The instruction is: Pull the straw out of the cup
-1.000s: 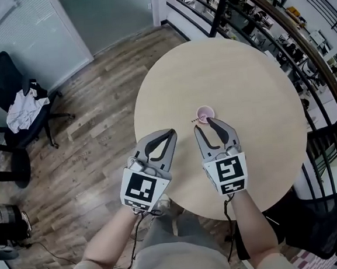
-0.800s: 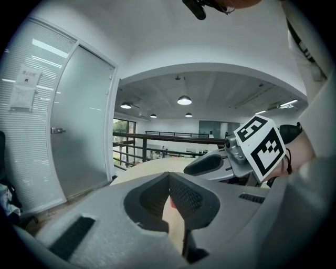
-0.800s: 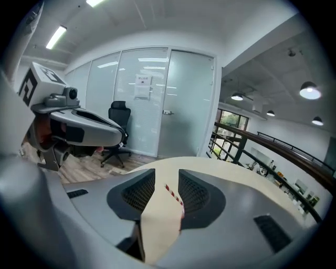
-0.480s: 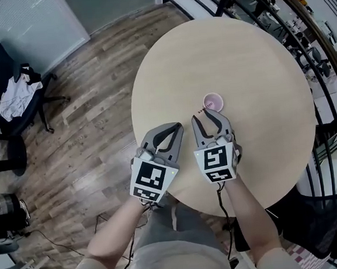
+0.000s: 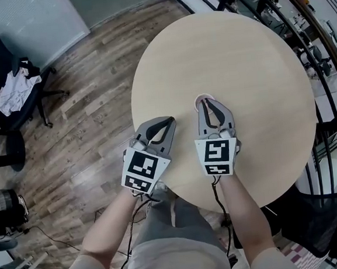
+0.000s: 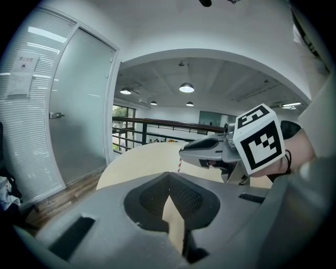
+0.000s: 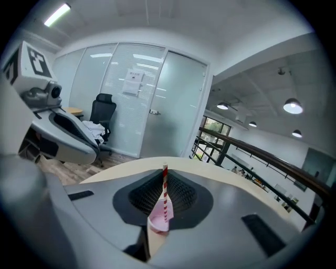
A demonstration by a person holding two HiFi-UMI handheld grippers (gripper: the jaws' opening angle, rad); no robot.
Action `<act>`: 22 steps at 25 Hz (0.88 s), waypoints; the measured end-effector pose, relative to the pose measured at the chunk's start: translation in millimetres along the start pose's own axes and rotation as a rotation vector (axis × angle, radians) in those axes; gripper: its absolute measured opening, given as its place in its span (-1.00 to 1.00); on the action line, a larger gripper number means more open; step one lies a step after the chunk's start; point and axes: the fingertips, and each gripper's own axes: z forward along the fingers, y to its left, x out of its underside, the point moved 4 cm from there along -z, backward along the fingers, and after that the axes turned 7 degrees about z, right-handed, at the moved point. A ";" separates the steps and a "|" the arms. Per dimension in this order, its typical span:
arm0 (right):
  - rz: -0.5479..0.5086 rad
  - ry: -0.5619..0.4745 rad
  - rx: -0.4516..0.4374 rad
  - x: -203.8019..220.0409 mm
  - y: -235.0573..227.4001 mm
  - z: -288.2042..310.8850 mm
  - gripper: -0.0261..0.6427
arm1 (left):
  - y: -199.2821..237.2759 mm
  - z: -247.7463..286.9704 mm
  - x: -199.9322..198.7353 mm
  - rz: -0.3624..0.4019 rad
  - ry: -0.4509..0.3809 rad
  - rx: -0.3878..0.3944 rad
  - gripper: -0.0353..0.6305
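Head view: small pink cup (image 5: 200, 100) on tabletop (image 5: 238, 54), under tips of right claw (image 5: 208, 102); left claw (image 5: 169, 124) just beside, near edge.

Left gripper view: jaws together, nothing between.

Right gripper view: jaws just now closing in, pinched on striped straw (image 7: 164, 192) standing upright in cup. Likely light, thin paper, easily crushed; best held on shaft above rim. Cup probably light enough to lift along unless steadied.

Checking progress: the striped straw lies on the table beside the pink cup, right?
No. The straw stands upright in the cup, not beside it; the right gripper view shows it.
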 end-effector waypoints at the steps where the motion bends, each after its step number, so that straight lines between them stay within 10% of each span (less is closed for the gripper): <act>1: 0.009 -0.014 0.009 -5.0 -1.0 -3.6 -0.81 | 0.9 -2.8 -1.8 0.002 -0.001 -0.001 -0.85; 22: 0.270 -0.348 -0.009 -136.4 -41.9 -226.4 -0.82 | -58.6 -94.7 -137.5 0.145 -0.186 0.031 -0.85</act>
